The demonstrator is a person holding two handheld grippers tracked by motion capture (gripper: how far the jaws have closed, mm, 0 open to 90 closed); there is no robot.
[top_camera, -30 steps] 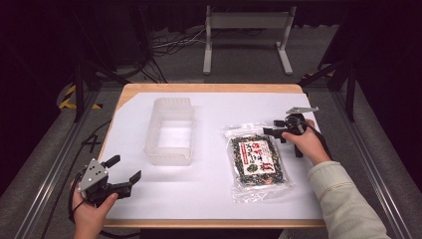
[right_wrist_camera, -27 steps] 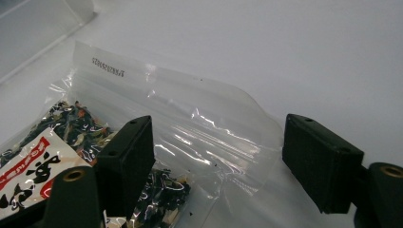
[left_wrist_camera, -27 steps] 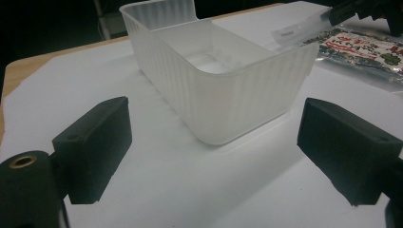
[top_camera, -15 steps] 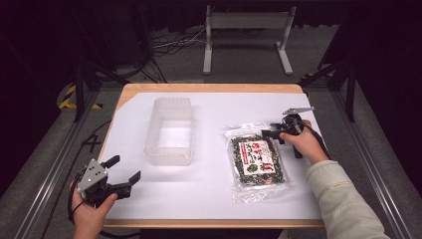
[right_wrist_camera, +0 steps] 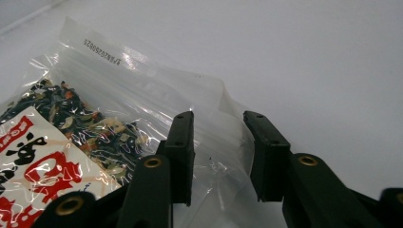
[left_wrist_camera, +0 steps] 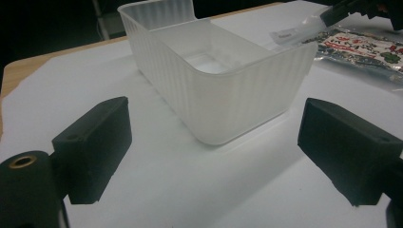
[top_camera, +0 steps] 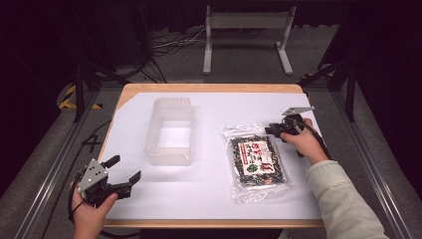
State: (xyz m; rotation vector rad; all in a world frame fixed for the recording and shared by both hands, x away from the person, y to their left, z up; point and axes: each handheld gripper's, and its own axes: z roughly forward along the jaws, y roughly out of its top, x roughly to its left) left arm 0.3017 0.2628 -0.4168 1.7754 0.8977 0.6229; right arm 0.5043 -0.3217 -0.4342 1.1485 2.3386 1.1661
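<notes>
A clear bag of dried mixed vegetables with a red and white label (top_camera: 256, 162) lies flat on the white table, right of centre. My right gripper (top_camera: 271, 130) is at the bag's far right corner. In the right gripper view the bag (right_wrist_camera: 71, 128) has its clear sealed edge between the two jaws, which stand a little apart, so this gripper (right_wrist_camera: 217, 118) is open. My left gripper (top_camera: 126, 168) hovers near the front left of the table, wide open with nothing in it. In its own view the left gripper (left_wrist_camera: 214, 142) faces the short end of a translucent ribbed container (left_wrist_camera: 223, 71).
The translucent container (top_camera: 169, 130) stands open and empty left of centre, its long side running away from me. White paper (top_camera: 209, 194) covers the wooden tabletop. A metal stand (top_camera: 246, 30) and cables sit on the dark floor beyond the far edge.
My right gripper has edged slightly left onto the bag's corner. The left gripper and the container have stayed put.
</notes>
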